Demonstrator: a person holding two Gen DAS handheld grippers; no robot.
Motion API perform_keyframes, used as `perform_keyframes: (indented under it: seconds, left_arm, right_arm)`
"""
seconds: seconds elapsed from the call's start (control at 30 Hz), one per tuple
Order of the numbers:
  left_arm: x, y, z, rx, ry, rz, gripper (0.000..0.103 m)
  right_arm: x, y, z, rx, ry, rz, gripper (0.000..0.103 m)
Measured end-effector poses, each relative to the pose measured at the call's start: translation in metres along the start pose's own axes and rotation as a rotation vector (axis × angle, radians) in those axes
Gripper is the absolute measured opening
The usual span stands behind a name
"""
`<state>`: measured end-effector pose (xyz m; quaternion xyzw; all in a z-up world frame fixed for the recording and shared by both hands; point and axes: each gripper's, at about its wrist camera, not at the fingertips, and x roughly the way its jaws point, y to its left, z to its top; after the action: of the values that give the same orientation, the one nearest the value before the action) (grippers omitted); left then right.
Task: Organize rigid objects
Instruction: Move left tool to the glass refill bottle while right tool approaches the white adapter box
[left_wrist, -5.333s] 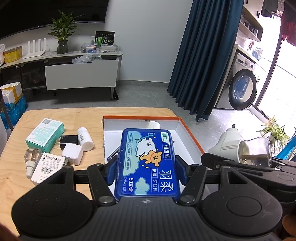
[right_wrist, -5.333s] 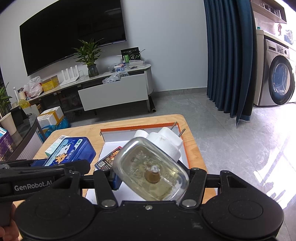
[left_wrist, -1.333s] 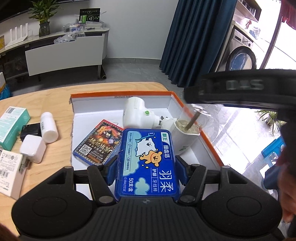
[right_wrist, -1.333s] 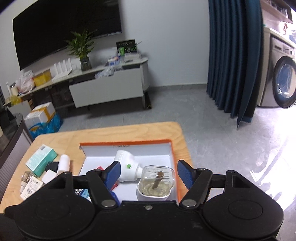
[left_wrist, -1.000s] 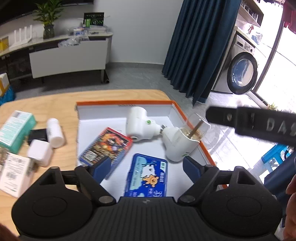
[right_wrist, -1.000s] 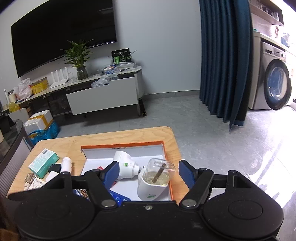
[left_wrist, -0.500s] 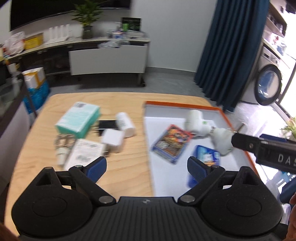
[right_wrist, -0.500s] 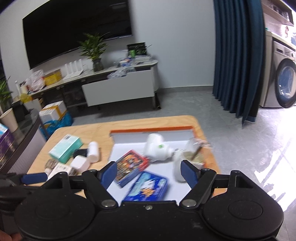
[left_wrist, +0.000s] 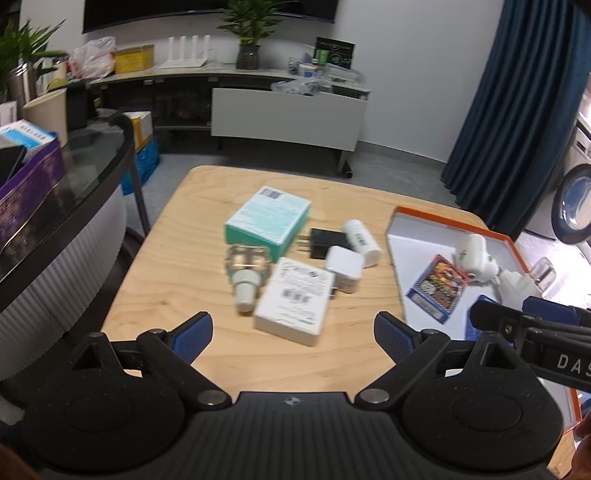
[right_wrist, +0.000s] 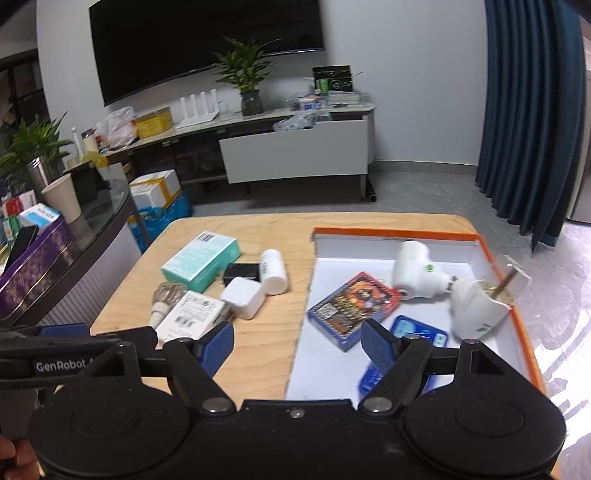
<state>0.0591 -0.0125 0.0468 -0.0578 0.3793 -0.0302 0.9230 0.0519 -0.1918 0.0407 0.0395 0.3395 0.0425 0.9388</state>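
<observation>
Both grippers are hovering above the near edge of the wooden table (left_wrist: 177, 258), each with its blue-padded jaws spread wide and nothing between them. The left gripper (left_wrist: 293, 338) is facing the loose cluster in the middle of the table – a teal box (left_wrist: 267, 220), a black adapter (left_wrist: 325, 242), a white bottle (left_wrist: 362, 238) lying on its side, a white charger cube (left_wrist: 345, 267), a white labelled box (left_wrist: 293, 305) and a clear glass refill bottle (left_wrist: 245, 271) with a white neck, all lying close together or touching.

The right gripper (right_wrist: 297, 349) is pointing at the orange-rimmed white box (right_wrist: 391, 233), which is sitting at the table's right edge. Inside it, a colourful card pack (right_wrist: 354, 301) is lying toward the box's left wall, a white plug-in device (right_wrist: 415, 275) is resting near the far wall, and a second white device with a clear cap (right_wrist: 480, 304) is leaning against the right wall – the two look to be touching. A blue floss-pick case (right_wrist: 419, 330) is lying flat toward the near edge, partly hidden behind the right gripper's finger.
</observation>
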Motion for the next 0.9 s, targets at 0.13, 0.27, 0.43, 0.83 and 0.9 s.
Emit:
perform_keyframes:
  seconds: [0.13, 0.27, 0.43, 0.83, 0.9]
  left_arm:
    - [0.004, 0.02, -0.001, -0.033, 0.009, 0.026, 0.097]
    - [0.014, 0.038, 0.0, -0.061, 0.024, 0.055, 0.097]
    - [0.034, 0.052, 0.006, -0.063, 0.043, 0.088, 0.097]
    - [0.1, 0.056, 0.034, 0.011, 0.072, 0.064, 0.097]
    - [0.107, 0.056, 0.036, 0.03, 0.091, 0.066, 0.097]
  right_arm:
    - [0.005, 0.012, -0.003, -0.014, 0.013, 0.014, 0.089]
    - [0.01, 0.018, -0.007, -0.023, 0.028, 0.021, 0.089]
    - [0.016, 0.023, -0.011, -0.024, 0.043, 0.024, 0.089]
    - [0.029, 0.02, -0.018, -0.006, 0.069, 0.017, 0.089]
    - [0.032, 0.019, -0.018, 0.0, 0.071, 0.014, 0.089]
